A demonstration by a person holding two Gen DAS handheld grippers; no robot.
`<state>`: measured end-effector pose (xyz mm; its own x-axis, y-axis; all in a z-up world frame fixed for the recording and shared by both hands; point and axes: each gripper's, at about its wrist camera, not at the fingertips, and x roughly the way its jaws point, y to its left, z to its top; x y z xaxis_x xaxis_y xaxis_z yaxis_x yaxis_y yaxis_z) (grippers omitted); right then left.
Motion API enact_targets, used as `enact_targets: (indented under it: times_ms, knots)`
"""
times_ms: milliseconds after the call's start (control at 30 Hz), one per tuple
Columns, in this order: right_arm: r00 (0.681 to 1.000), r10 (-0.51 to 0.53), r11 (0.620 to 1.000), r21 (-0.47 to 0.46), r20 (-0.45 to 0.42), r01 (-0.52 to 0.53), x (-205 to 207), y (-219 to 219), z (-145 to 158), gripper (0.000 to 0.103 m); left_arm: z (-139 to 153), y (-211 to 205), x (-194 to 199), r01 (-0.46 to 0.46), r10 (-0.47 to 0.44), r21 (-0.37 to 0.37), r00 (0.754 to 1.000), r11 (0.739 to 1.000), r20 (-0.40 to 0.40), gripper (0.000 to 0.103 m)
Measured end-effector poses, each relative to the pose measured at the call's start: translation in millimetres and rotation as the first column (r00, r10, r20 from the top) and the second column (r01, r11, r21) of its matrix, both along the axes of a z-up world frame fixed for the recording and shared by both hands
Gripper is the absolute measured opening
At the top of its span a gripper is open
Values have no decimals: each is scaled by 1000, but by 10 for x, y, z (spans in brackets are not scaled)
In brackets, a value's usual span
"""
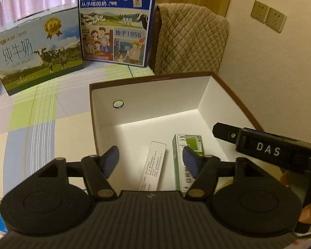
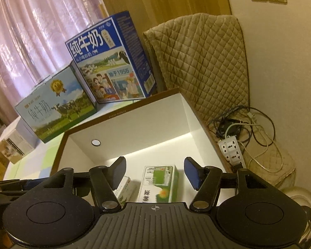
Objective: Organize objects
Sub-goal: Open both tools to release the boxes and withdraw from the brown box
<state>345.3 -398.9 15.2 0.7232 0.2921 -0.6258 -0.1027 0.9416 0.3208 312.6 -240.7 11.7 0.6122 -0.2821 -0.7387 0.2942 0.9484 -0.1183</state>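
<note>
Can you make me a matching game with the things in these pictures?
Things:
1. green carton
2. blue milk box
3. power strip
4. quilted cover

Places:
A. on the floor, among cables
B. inside the open white box
C. draped over the chair behind the white box
D. standing upright on the table by the curtain

Pairs: 1-B, 2-D, 3-A, 4-C

Open box sits on the table ahead of me, its right side near the wall. Inside on its floor: slim carton left, medicine carton just beside it on the right, both lying flat. Behind the box, two milk cartons: low one left, tall one right. Quilted cover right of the tall one. Power strip right of the box.
</note>
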Motion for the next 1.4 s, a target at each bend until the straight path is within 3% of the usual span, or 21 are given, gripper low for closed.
enact_targets:
  times_ms: [167, 367, 633, 933, 1167, 1400]
  knots:
    - [998, -2, 1000, 24, 57, 1, -311, -73, 162, 59, 157, 181, -224, 26, -24, -41, 999, 999, 44, 72]
    - [998, -30, 992, 126, 49, 24, -748, -128, 306, 59, 340, 524, -634, 45, -38, -89, 996, 995, 84, 77]
    - [994, 2, 988, 155, 111, -19, -1473, 182, 588, 59, 534, 1187, -1221, 1, 11, -128, 996, 992, 92, 83]
    - [992, 9, 989, 148, 126, -28, -2056, 641, 702, 59, 631, 1817, -1813, -44, 55, -120, 994, 992, 93, 83]
    - [990, 87, 990, 105, 109, -98, -2376, 969, 640, 59, 628, 2116, -2138, -76, 87, -121, 992, 990, 91, 83]
    - [973, 208, 978, -8, 98, -209, -2603, 1344, 494, 59, 515, 2324, -2323, -105, 112, -106, 992, 989, 61, 83]
